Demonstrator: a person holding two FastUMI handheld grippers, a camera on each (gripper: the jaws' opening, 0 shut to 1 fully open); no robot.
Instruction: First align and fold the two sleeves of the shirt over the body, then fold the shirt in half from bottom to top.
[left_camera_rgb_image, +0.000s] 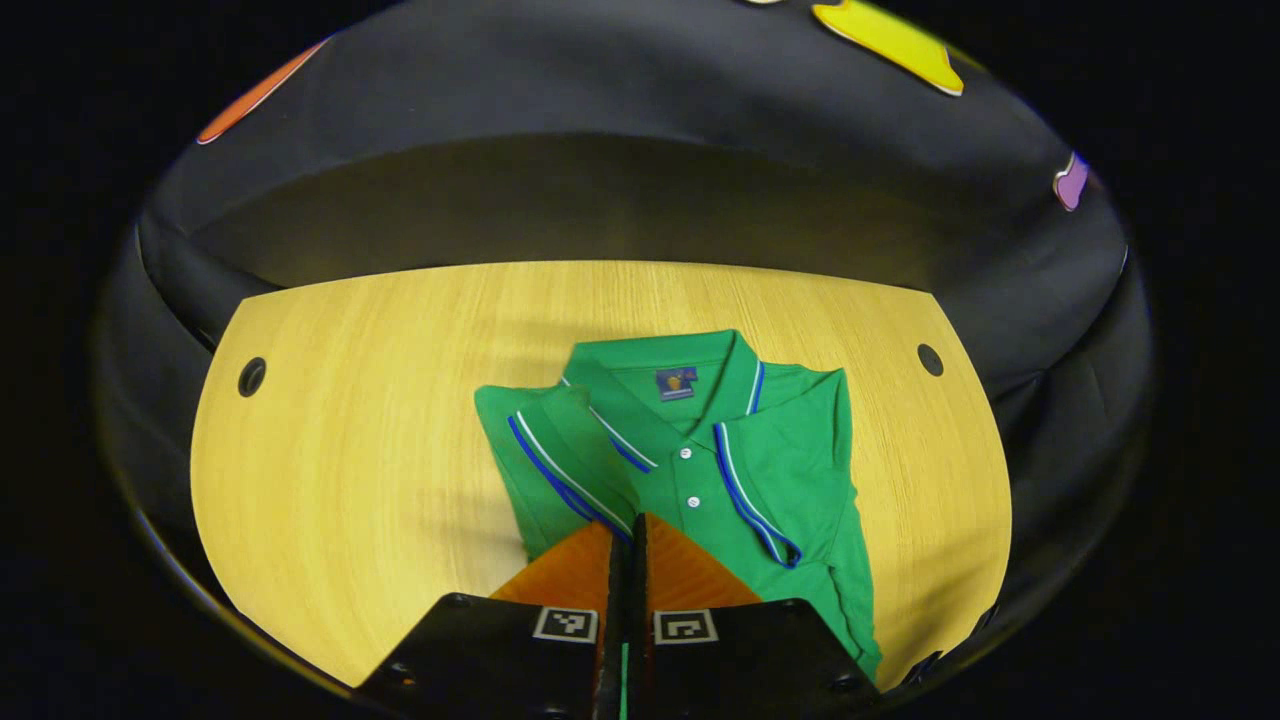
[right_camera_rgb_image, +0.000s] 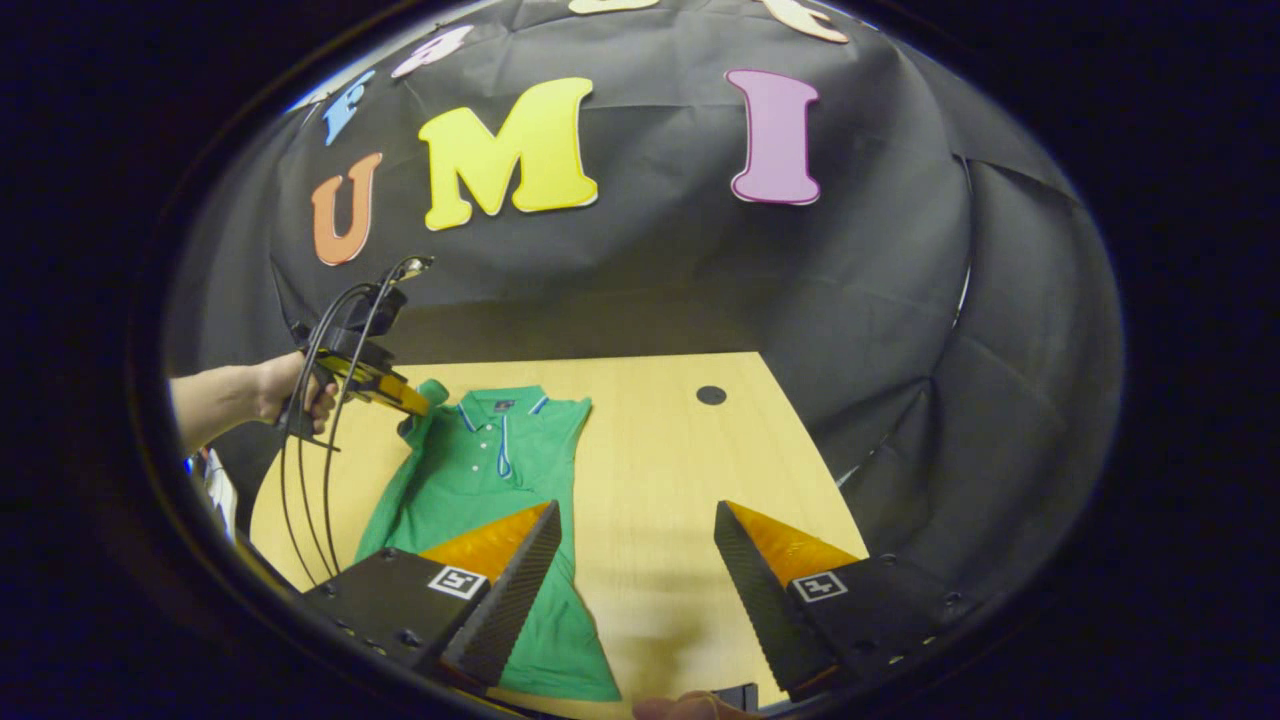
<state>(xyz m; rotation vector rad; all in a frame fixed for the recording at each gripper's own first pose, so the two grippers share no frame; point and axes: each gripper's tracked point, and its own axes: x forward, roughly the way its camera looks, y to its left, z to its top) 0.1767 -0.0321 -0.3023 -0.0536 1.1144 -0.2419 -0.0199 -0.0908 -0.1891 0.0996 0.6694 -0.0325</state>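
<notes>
1. In the left gripper view the left tool (left_camera_rgb_image: 632, 545) has its two fingers pressed together over the green polo shirt (left_camera_rgb_image: 690, 460); a thin strip of green shows between them lower down, but whether they pinch cloth cannot be told.
2. Just ahead of that tool lies the shirt's left sleeve (left_camera_rgb_image: 545, 465), folded in over the body, with the collar (left_camera_rgb_image: 665, 375) beyond it.
3. In the right gripper view the right tool (right_camera_rgb_image: 637, 535) stands wide open above the wooden surface (right_camera_rgb_image: 680, 450), holding nothing, the shirt's lower body just to its left.
4. Farther left, a hand (right_camera_rgb_image: 295, 395) holds the other tool at the shirt's shoulder.
5. The pale wood surface has a round cable hole (right_camera_rgb_image: 711, 395), and black cloth walls (right_camera_rgb_image: 880, 330) close in the booth behind.
</notes>
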